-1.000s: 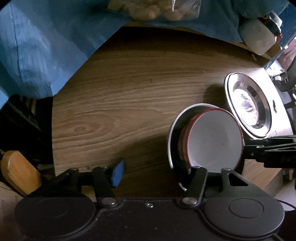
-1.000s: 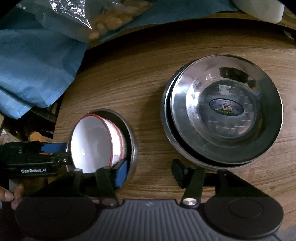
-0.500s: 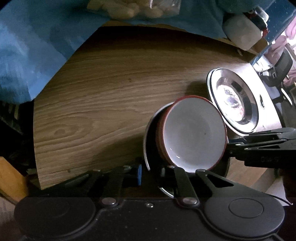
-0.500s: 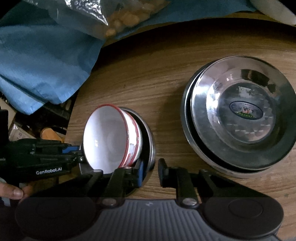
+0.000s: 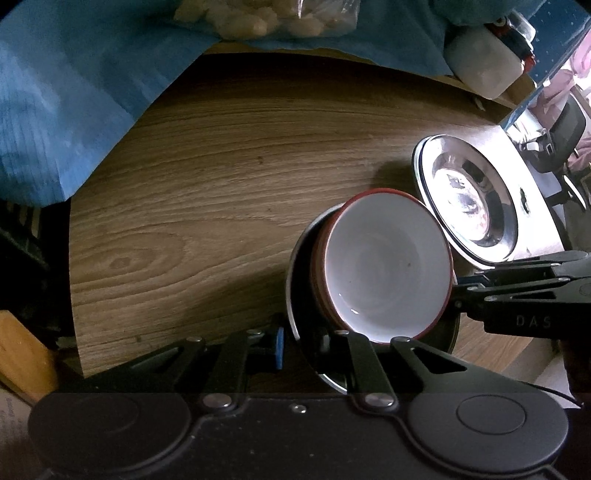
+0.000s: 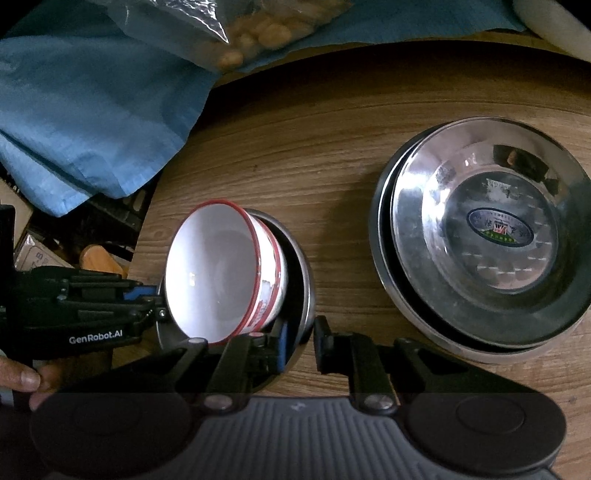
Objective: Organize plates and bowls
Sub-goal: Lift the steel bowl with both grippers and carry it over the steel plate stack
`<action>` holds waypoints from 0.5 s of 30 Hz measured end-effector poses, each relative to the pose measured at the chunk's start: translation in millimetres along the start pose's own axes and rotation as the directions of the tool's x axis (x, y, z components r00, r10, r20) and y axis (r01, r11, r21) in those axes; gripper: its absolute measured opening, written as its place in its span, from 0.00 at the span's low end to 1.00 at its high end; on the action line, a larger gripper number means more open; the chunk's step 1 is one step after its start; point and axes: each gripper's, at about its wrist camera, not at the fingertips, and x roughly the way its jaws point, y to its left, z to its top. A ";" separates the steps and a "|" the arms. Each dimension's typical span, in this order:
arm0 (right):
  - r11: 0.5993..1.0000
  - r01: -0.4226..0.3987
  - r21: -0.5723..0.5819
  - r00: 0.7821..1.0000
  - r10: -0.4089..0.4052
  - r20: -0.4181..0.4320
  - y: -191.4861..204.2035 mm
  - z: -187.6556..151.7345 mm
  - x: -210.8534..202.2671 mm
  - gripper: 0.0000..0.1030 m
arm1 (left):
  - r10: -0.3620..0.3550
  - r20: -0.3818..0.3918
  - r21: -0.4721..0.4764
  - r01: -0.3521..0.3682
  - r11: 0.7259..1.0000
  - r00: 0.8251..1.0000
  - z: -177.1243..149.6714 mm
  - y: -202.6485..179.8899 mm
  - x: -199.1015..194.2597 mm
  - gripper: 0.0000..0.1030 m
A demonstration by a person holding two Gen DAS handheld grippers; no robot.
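two grippers on one steel bowl

my left gripper [image 5: 300, 341] is pinched narrow on the near rim of the steel bowl [image 5: 295, 280], one finger outside it and one inside. my right gripper [image 6: 300, 338] grips the same bowl's rim [image 6: 308, 291] from the other side, jaws close together with the metal edge between them. the white bowl with a red rim [image 6: 221, 273] sits tilted inside the steel bowl, its mouth leaning toward my left gripper's side and its red edge rising above the steel rim. both sit on the wooden worktop [image 5: 221, 177]. to my right, near the bowls but apart from them, lies a stack of steel plates [image 6: 484, 236], the top one with an oval sticker at its centre. a blue cloth [image 6: 92, 110] covers the far left of the worktop, with a clear bag of pale lumps [image 6: 255, 26] on it.
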 end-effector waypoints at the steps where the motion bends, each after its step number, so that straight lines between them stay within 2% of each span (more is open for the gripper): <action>1: 1.000 -0.001 -0.001 1.000 0.001 0.002 0.1 -0.3 0.0 0.16 | 0.000 0.001 0.000 0.000 1.000 1.000 0.2 0.0 0.0 0.13; 15: 0.999 0.006 -0.031 0.998 -0.004 0.066 -3.0 -1.6 -16.4 0.16 | -0.009 0.040 0.039 0.008 0.999 0.999 5.3 -9.2 -10.0 0.13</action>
